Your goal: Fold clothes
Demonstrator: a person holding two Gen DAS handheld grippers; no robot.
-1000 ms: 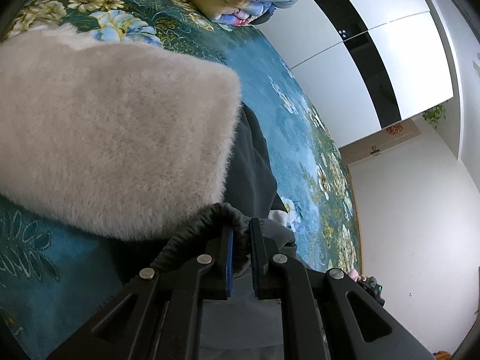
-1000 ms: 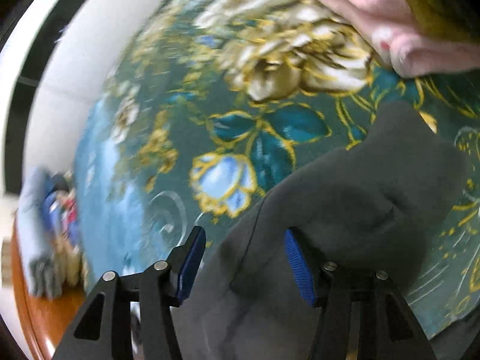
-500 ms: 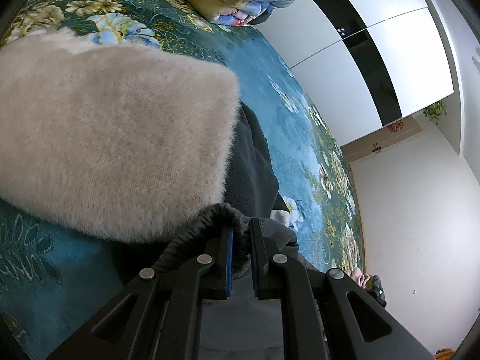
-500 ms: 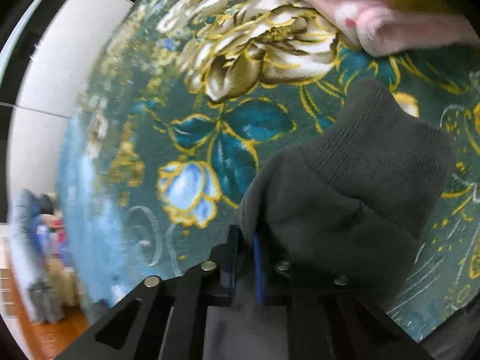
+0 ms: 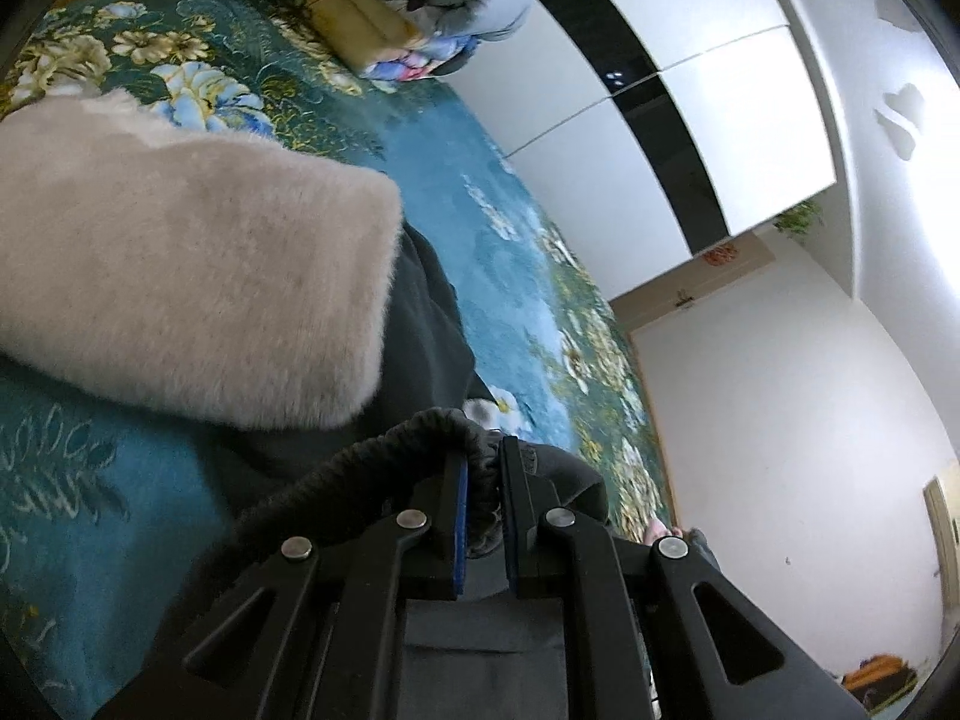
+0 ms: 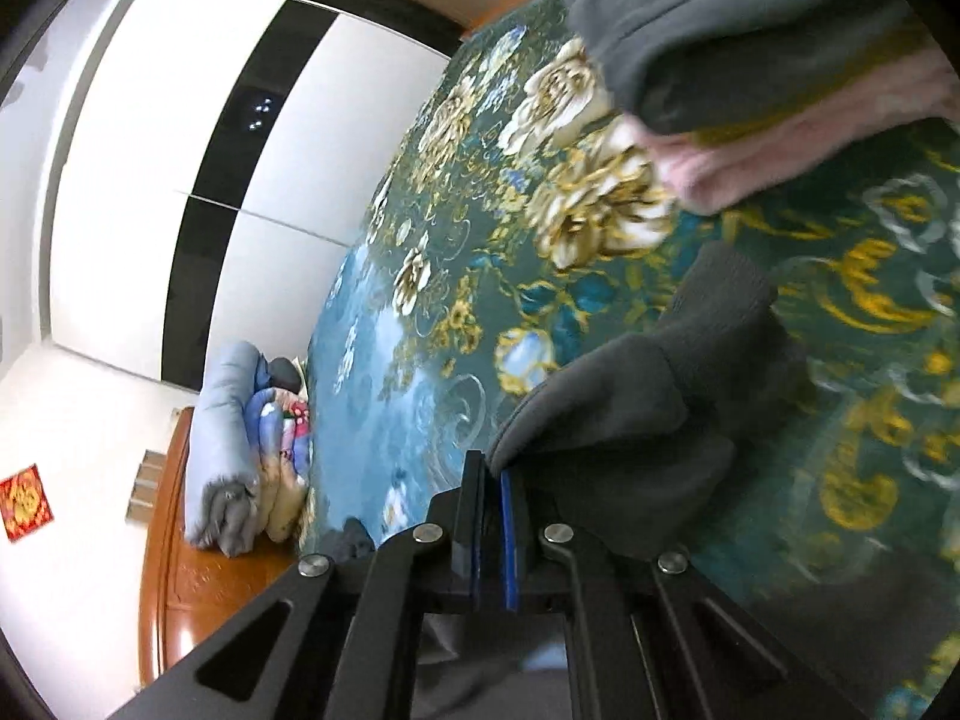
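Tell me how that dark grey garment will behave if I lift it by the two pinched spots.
Probably floppy: the dark grey garment droops around the right claw. Its ribbed hem bunches in the left claw, so it may stretch. The fluffy beige garment lying on it could drag along.

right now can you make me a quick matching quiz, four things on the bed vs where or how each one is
Things:
1. left tongs
2. right tongs
3. fluffy beige garment
4. folded quilts

States:
A. lies on the floral bedspread, over part of the dark grey garment
B. stacked at the far end of the bed
C. shut on a ribbed gathered hem
D. shut on the edge of a dark grey sleeve with a ribbed cuff

Pairs: 1-C, 2-D, 3-A, 4-B
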